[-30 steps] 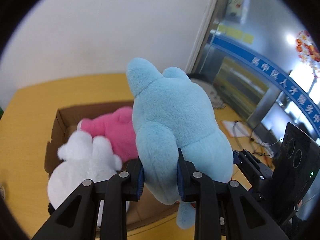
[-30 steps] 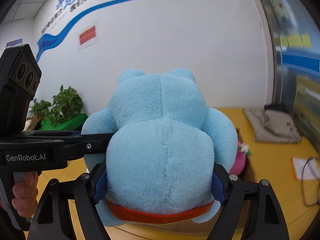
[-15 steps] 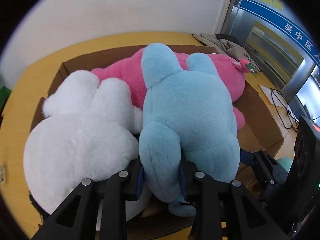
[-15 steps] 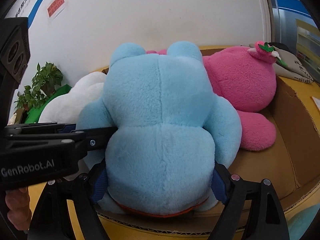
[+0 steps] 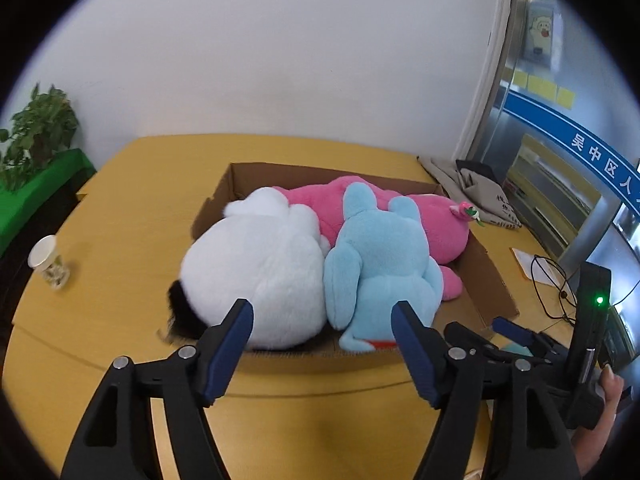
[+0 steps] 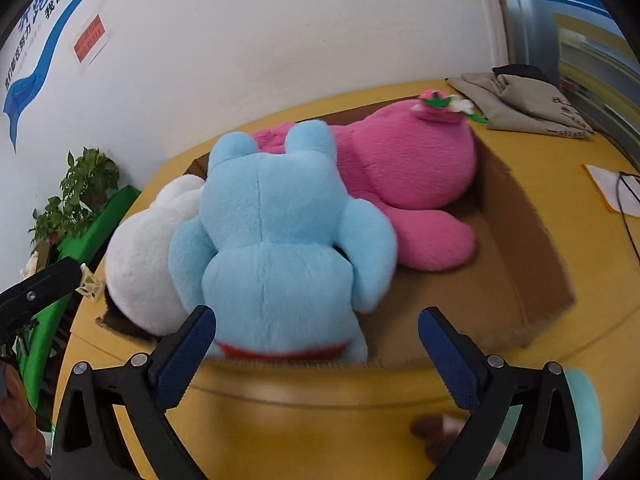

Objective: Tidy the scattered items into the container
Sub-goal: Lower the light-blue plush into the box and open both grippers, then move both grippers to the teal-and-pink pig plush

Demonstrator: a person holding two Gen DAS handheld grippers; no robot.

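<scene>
A light blue plush toy [image 5: 380, 264] [image 6: 272, 240] lies in the cardboard box [image 5: 488, 276] [image 6: 520, 232], between a white plush [image 5: 260, 264] [image 6: 140, 256] and a pink plush [image 5: 432, 220] [image 6: 412, 176]. My left gripper [image 5: 322, 320] is open and empty, just in front of the box's near edge. My right gripper [image 6: 318, 326] is also open and empty, just behind the blue plush's bottom. Another pale teal plush [image 6: 584, 412] lies on the table by the right gripper's right finger.
The box stands on a yellow table [image 5: 140, 200]. A paper cup [image 5: 48, 262] stands at the table's left. A grey cloth bag [image 5: 476, 196] [image 6: 528, 108], papers and cables [image 5: 548, 276] lie at the right. A potted plant [image 5: 36, 132] stands at the left.
Both grippers lowered the blue plush into the box, then opened and let go of it. Both have drawn back toward the near side of the box.
</scene>
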